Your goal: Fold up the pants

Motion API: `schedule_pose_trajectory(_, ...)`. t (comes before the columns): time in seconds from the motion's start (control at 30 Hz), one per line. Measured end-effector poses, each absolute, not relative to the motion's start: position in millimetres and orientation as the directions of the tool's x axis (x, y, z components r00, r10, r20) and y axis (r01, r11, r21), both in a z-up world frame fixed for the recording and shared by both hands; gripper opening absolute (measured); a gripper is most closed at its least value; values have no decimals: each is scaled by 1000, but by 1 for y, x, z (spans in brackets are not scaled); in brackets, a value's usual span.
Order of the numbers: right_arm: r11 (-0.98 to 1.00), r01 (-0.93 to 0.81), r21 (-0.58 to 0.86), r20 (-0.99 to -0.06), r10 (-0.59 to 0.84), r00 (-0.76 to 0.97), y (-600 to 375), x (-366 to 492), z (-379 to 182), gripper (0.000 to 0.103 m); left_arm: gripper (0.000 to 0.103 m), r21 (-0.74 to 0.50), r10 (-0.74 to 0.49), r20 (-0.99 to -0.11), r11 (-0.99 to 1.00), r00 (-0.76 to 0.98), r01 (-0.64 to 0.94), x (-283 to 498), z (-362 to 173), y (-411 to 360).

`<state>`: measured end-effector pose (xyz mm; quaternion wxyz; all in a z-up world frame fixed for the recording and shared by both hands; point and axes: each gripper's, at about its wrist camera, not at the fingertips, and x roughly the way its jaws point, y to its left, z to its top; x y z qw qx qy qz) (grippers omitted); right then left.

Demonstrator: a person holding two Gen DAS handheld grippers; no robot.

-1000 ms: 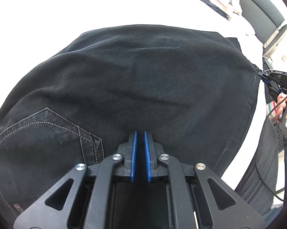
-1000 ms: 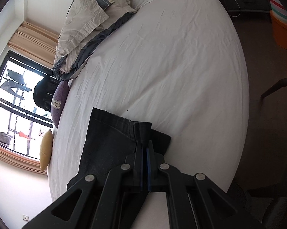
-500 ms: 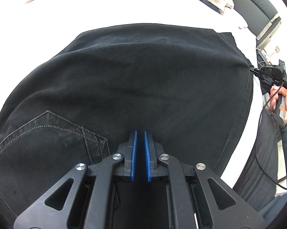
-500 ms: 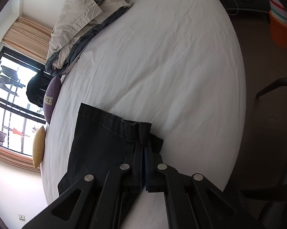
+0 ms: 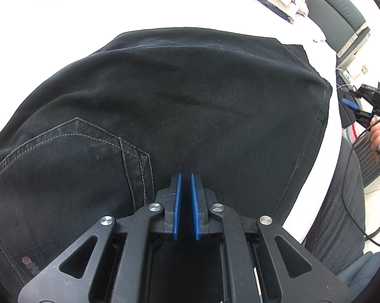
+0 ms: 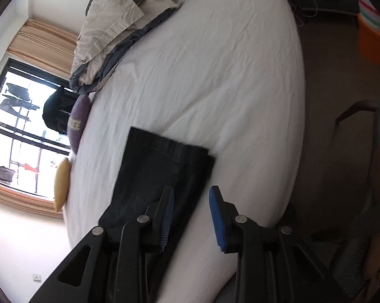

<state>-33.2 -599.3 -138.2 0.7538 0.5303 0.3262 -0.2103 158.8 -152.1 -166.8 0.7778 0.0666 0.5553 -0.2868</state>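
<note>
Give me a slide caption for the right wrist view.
Right gripper opening above the folded black pants lying on the white bed sheet.

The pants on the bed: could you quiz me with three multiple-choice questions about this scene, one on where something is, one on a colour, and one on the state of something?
1. Where do the pants lie?
A. on the white bed sheet
B. on the floor
C. over the chair

2. What colour are the pads inside the right claw?
A. red
B. blue
C. yellow

3. How is the left claw set?
A. wide open
B. holding a pillow
C. nearly shut, tips down at the pants

Answers:
1 A, white sheet shows all round the dark cloth.
2 B, both inner faces are blue.
3 C, only a narrow slit shows between its pads.
</note>
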Motion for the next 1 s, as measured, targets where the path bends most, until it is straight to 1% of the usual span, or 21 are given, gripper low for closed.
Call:
schedule_pose_trajectory(0.07,392,584,711,-677,159,719,-573,-16,-131,33,8,-230,-385,-897,828,219,511,156,-168,-146)
schedule_pose_trajectory(0.13,457,511,728,-663,282,693,-535,1,-127,33,8,-251,-400,-890,830,218,498,155,-169,-140)
schedule_pose_trajectory(0.2,453,474,755,-643,371,670,-502,9,-133,33,8,-260,-406,-887,832,219,490,154,-170,-137)
schedule_pose_trajectory(0.27,417,471,777,-625,425,655,-482,14,-146,33,8,-252,-401,-889,831,221,495,153,-169,-138)
schedule_pose_trajectory(0.4,370,519,770,-638,453,623,-467,19,-169,33,8,-252,-401,-889,830,220,497,153,-169,-141)
schedule_pose_trajectory(0.53,352,573,740,-672,423,608,-473,15,-177,33,8,-261,-408,-885,832,223,489,153,-170,-139)
schedule_pose_trajectory(0.93,315,545,777,-624,497,602,-465,31,-194,33,8,-259,-407,-885,834,226,487,152,-169,-135)
schedule_pose_trajectory(0.97,311,542,780,-619,505,601,-463,33,-196,32,8,-259,-407,-885,834,226,487,152,-169,-135)
schedule_pose_trajectory(1.0,313,533,786,-612,516,599,-460,36,-197,27,8,-259,-407,-885,835,227,486,152,-169,-135)
